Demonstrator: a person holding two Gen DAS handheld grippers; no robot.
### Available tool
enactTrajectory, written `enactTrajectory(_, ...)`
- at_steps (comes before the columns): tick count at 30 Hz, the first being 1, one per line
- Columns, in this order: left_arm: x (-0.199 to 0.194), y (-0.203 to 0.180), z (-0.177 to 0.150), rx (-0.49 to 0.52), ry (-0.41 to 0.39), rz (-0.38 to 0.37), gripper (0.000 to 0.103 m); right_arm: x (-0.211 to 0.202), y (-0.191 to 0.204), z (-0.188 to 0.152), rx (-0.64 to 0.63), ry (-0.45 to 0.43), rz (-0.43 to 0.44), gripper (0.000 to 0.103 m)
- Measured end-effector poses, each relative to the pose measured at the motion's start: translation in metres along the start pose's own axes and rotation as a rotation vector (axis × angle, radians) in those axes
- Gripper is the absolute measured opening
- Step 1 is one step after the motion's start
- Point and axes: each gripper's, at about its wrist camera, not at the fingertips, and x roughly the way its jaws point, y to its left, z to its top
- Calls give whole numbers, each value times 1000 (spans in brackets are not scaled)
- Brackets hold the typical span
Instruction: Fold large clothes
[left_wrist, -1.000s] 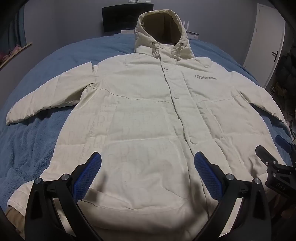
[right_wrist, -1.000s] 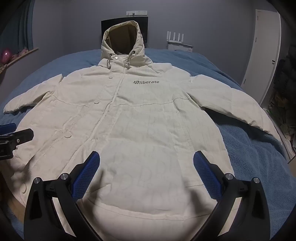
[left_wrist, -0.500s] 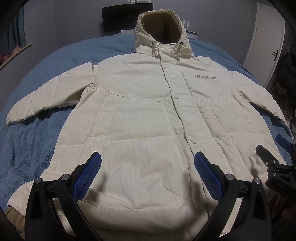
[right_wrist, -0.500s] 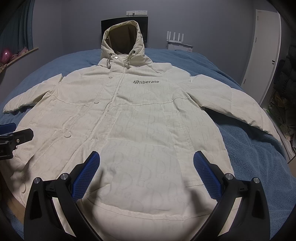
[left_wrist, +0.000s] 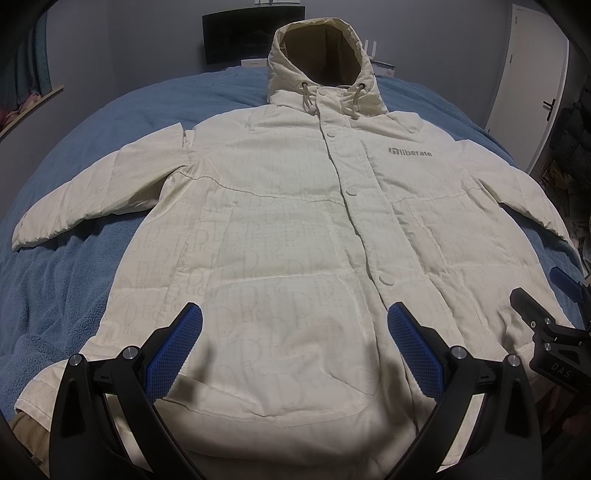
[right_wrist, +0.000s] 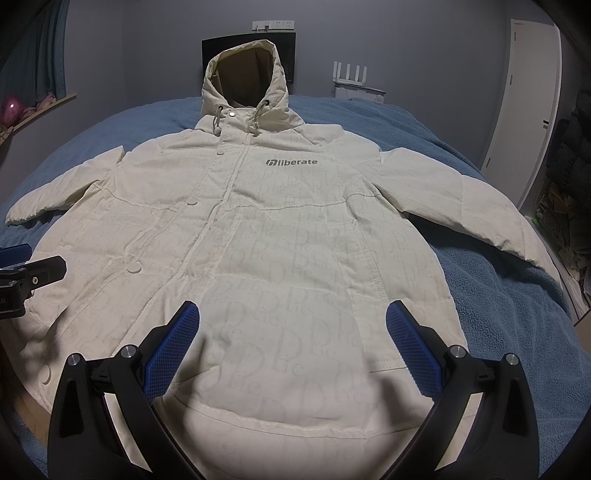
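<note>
Two black grippers with blue ribbed pads, the left gripper (left_wrist: 293, 332) and the right gripper (right_wrist: 291, 330), hover with jaws spread wide and holding nothing above the hem of a cream hooded padded jacket (left_wrist: 295, 229). The jacket lies face up, buttoned and flat on a bed covered by a blue fleece blanket (left_wrist: 66, 280), both sleeves out to the sides, hood (right_wrist: 245, 74) toward the far grey wall. Folding appears not yet begun; the next move likely calls for pinching a sleeve or side edge and carrying it across the front.
</note>
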Motion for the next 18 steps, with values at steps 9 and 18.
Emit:
enactTrajectory(9,0,0,0,-1,-1,-1,97,1,0,0,-1,1,-1,97)
enactTrajectory(18,0,0,0,0,1,0,97,1,0,0,-2,3,-2,97)
